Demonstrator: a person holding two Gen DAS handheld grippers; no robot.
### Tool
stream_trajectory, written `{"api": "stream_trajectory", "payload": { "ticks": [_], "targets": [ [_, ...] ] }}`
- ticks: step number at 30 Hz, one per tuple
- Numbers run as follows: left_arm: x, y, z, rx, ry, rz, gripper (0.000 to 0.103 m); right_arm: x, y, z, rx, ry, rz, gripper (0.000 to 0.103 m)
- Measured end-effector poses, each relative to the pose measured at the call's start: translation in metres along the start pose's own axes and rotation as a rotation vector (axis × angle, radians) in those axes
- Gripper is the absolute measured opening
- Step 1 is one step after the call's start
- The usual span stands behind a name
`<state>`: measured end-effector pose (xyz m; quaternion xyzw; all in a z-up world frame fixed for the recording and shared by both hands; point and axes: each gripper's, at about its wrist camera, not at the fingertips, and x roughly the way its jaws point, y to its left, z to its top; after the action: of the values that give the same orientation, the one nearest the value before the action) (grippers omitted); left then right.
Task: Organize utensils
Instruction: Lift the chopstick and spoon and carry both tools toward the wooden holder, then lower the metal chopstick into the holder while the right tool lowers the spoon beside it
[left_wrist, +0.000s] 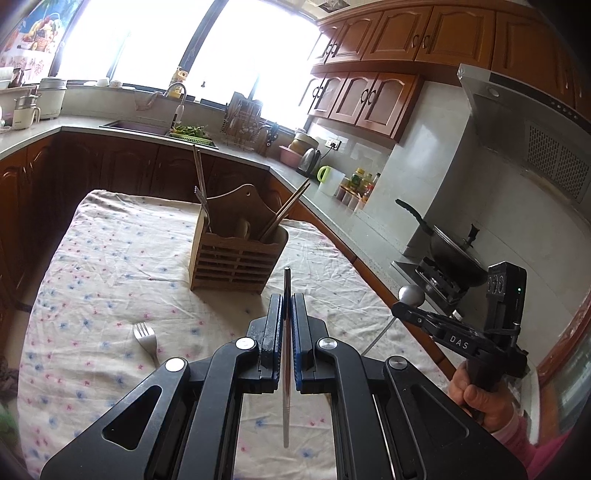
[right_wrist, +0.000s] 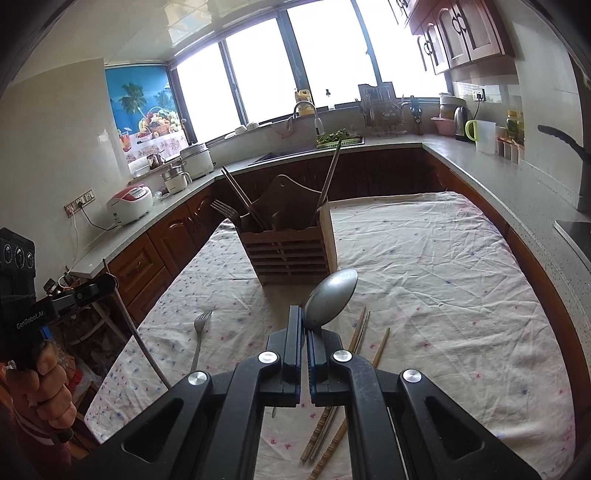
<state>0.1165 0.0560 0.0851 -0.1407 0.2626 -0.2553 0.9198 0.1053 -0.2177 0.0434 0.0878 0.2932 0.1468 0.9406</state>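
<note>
My left gripper (left_wrist: 287, 299) is shut on a thin metal chopstick (left_wrist: 286, 369), which sticks out past the fingertips toward the wooden utensil holder (left_wrist: 236, 258). My right gripper (right_wrist: 306, 314) is shut on the handle of a metal spoon (right_wrist: 330, 299), with the bowl raised just in front of the holder (right_wrist: 291, 254). The holder stands on the flowered tablecloth with a fork and chopsticks upright in it. A loose fork (right_wrist: 199, 332) and several wooden chopsticks (right_wrist: 356, 336) lie on the cloth. In the left wrist view the right gripper (left_wrist: 399, 308) is at the right, carrying the spoon (left_wrist: 411, 294).
The cloth-covered table (right_wrist: 443, 277) is ringed by a kitchen counter (left_wrist: 332, 192). A wok (left_wrist: 454, 254) sits on the stove at the right, close to the table's edge. A rice cooker (right_wrist: 129, 203), the sink (left_wrist: 136, 127), a dish rack and a kettle stand on the counter.
</note>
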Motion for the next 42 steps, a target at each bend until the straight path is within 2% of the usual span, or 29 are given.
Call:
{"api": "stream_trajectory", "payload": {
  "ticks": [18, 26, 42],
  "targets": [
    [0.017, 0.015, 0.038, -0.004, -0.05, 0.07, 0.003, 0.021, -0.004, 0.025, 0.003, -0.018, 0.026, 0.002],
    [0.026, 0.019, 0.055, -0.011, -0.074, 0.075, 0.003, 0.035, -0.007, 0.037, 0.003, -0.026, 0.035, 0.002],
    [0.042, 0.02, 0.118, 0.011, -0.184, 0.071, 0.003, 0.065, -0.012, 0.085, -0.019, -0.077, 0.011, 0.003]
  ]
}}
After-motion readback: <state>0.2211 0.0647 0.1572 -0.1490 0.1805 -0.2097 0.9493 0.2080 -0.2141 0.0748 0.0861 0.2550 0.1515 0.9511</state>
